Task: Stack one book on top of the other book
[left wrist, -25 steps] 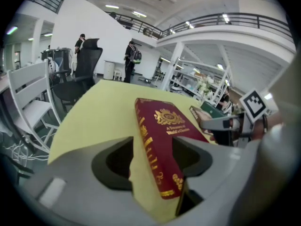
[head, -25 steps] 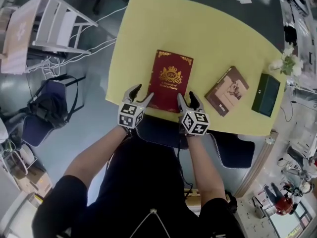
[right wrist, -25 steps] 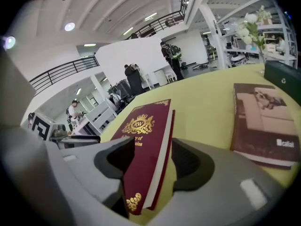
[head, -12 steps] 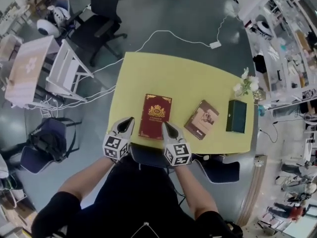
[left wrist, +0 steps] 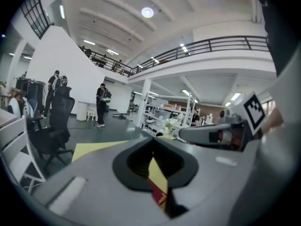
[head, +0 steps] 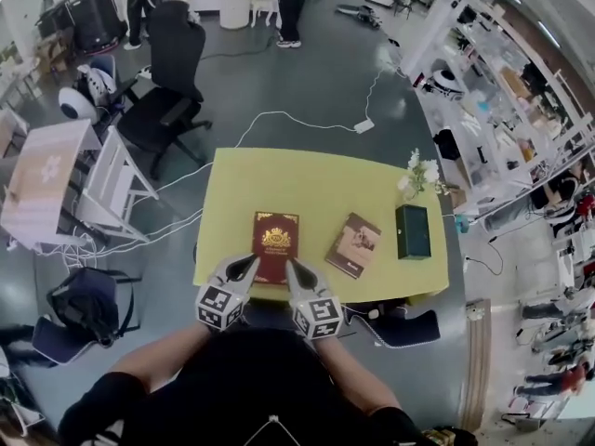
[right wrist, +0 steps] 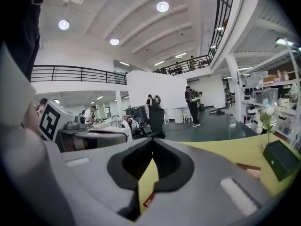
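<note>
Two grippers: smooth grey plastic. The left gripper and right gripper are both squeezed tight with nothing in them, side by side over the near edge of the flat yellow table.
Red book: flat rectangle with gold patterns, lying just past both grippers.
Brown book: smaller, lying crooked, apart from it.
Green box: dark, blocky.
</note>
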